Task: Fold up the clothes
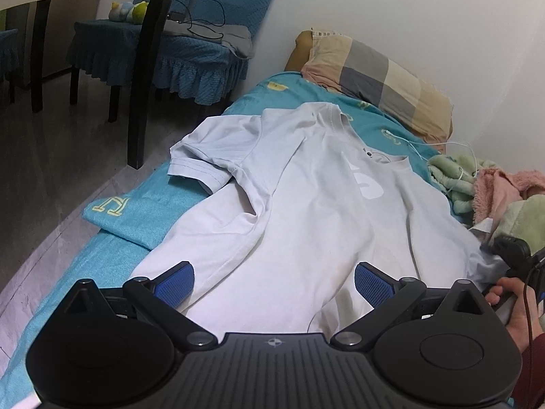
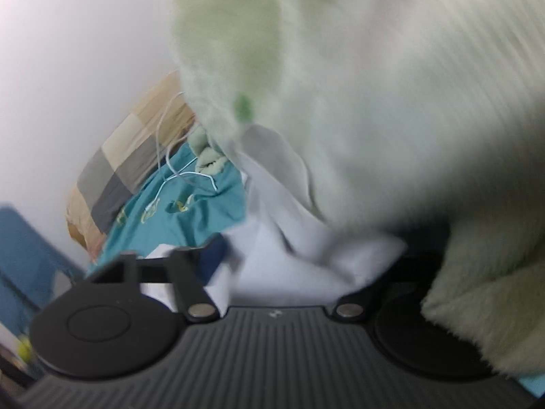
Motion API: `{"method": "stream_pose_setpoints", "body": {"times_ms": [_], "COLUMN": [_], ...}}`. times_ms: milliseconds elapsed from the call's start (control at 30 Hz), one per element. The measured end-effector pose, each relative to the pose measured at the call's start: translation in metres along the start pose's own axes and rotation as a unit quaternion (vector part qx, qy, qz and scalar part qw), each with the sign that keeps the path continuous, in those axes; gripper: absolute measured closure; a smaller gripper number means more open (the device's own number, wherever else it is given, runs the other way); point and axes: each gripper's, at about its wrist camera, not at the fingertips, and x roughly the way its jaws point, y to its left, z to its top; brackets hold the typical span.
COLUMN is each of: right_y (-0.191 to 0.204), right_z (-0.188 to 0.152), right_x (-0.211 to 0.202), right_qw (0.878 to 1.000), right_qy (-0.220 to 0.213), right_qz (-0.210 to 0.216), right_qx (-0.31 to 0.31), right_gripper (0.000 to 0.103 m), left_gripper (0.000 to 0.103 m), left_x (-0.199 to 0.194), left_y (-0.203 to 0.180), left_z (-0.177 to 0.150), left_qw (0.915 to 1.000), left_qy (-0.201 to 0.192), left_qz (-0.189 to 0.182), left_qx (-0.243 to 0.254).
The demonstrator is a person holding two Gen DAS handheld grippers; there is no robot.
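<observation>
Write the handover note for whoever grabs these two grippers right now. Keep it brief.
Left gripper: open, empty, hovering over the hem end of the white T-shirt.
Right gripper: buried in white fabric at the shirt's right edge, beside the green fleece blanket; view blurred, so grip cannot be confirmed.
Shirt lies spread on the teal bedsheet, collar toward the checked pillow, one sleeve out to the left, some wrinkles.
Done: shirt laid out. No fold visible yet.
Left: fold sleeves and body. Watch the white cable near the collar.
</observation>
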Motion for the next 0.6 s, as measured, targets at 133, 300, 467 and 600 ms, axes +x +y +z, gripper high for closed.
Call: {"method": "stream_pose_setpoints", "body": {"times_ms": [133, 300, 467, 600], "right_y": [0.029, 0.089, 0.156, 0.209], "right_z": [0.012, 0.013, -0.046, -0.094], "right_x": [-0.012, -0.046, -0.049, -0.052], "right_qw": [0.997, 0.979, 0.954, 0.924], "right_qy": [0.004, -0.048, -0.042, -0.038], "right_qz": [-0.021, -0.049, 0.010, 0.057], "right_qx": [-0.079, -0.191, -0.296, -0.377], "right_gripper": [0.096, 0.096, 0.096, 0.096], "left_gripper": [0.001, 0.001, 0.001, 0.001], "left_x": [-0.011, -0.028, -0.040, -0.041], "left_y": [-0.003, -0.006, -0.002, 0.008], "left_z": [0.004, 0.012, 0.023, 0.029], "left_qw": [0.9998, 0.9987, 0.9968, 0.9953], "left_qy": [-0.018, -0.048, -0.075, -0.086], "left_qz": [0.003, 0.004, 0.013, 0.034], "left_qx": [0.004, 0.014, 0.024, 0.029]}}
